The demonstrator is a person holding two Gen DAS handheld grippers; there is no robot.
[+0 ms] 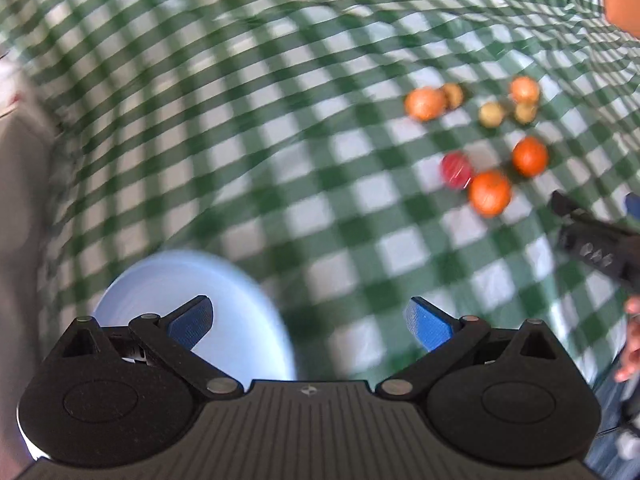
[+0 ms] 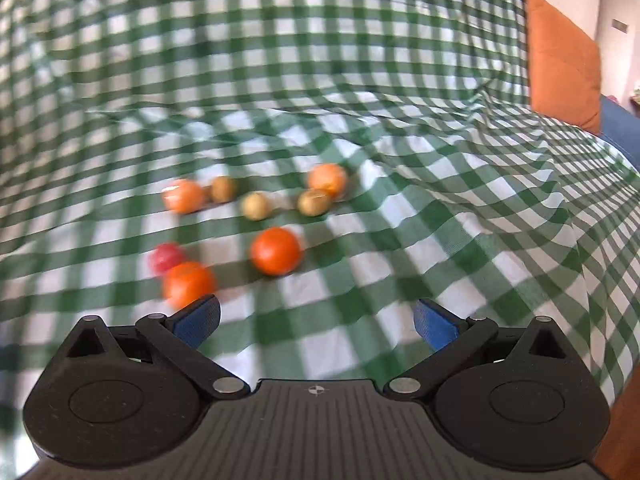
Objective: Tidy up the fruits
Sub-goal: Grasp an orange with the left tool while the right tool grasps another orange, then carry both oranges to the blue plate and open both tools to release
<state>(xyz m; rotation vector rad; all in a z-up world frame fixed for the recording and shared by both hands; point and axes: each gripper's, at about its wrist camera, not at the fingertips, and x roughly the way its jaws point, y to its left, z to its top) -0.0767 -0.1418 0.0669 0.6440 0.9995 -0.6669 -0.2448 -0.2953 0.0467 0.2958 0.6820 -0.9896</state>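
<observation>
both frames blurred: left gripper point(image 1: 310, 322) and right gripper point(image 2: 316, 320) jaws spread wide, holding nothing, pale blue plate point(image 1: 240, 280) under left one looks bare, fruits point(image 2: 276, 251) loose on green checked cloth point(image 2: 360, 80), well apart from plate.

Surface under a rumpled green-and-white checked cloth point(image 2: 400, 216), loose cluster of orange, yellow-brown and one red fruit point(image 2: 276, 251) on it, pale blue plate point(image 1: 240, 300) well apart.
</observation>
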